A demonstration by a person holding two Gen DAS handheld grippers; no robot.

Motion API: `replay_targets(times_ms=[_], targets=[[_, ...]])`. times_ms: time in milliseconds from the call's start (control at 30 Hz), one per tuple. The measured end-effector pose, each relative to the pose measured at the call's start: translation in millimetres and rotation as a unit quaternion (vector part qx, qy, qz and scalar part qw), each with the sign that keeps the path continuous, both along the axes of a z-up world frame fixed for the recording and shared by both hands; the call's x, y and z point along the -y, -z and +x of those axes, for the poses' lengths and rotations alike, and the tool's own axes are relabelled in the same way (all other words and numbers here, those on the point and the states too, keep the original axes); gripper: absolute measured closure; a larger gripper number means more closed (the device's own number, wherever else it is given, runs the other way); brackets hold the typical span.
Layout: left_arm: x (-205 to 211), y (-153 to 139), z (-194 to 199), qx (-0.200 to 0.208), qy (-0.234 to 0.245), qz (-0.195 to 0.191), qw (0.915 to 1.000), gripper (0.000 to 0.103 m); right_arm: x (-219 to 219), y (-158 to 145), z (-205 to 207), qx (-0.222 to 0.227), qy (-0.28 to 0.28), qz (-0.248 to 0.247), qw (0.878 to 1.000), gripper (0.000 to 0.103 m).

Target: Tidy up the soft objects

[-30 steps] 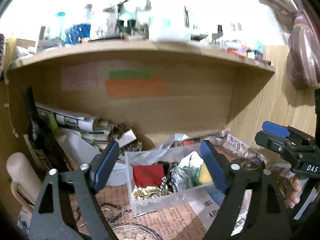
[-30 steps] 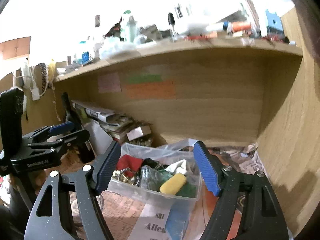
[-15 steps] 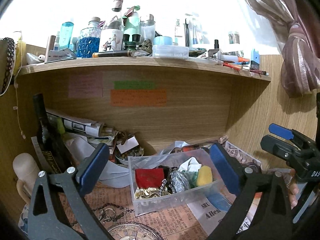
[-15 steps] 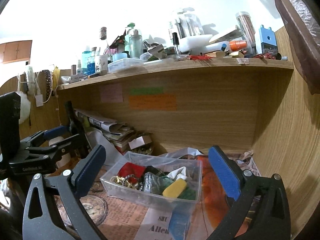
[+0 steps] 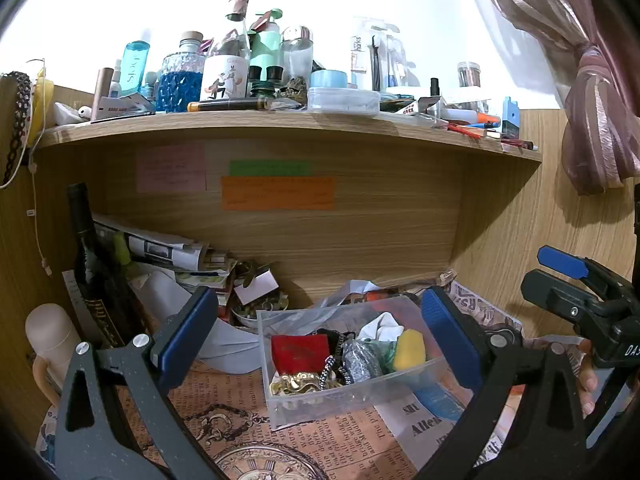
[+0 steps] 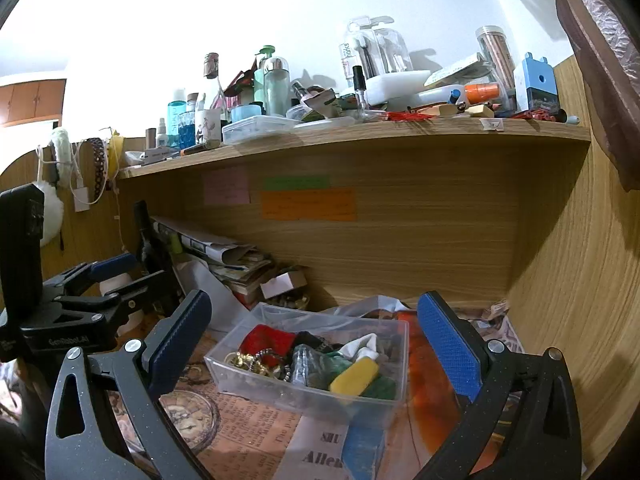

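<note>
Wooden desk surface [image 6: 560,280] covered in newspaper-print paper [image 5: 312,440], clear plastic bin [image 5: 344,384] on it at frame centre, dark bottle [image 5: 92,264] and stacked papers [image 5: 168,248] at left, upper shelf [image 5: 280,128] crowded with bottles

Yellow sponge [image 5: 409,350]; red cloth [image 5: 299,354]

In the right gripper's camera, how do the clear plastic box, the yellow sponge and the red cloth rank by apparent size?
1. Clear plastic box, largest by far.
2. Red cloth and yellow sponge look about alike; the cloth is partly buried, so no ranking.
</note>
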State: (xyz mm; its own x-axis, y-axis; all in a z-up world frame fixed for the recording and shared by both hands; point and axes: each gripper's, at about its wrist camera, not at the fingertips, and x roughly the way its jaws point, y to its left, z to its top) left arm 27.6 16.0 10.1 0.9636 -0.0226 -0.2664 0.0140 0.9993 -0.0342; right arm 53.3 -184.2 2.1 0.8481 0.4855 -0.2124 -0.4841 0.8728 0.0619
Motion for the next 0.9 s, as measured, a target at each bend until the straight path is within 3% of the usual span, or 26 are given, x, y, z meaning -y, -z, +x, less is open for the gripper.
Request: replay_targets(times_ms=[900], targets=[[1.9,1.0,-0.1,-0.001,-0.002,0.002,1.0000,0.000,-0.3,0.0,-1.0,-0.001,0.001,0.005,1.000,0.000]])
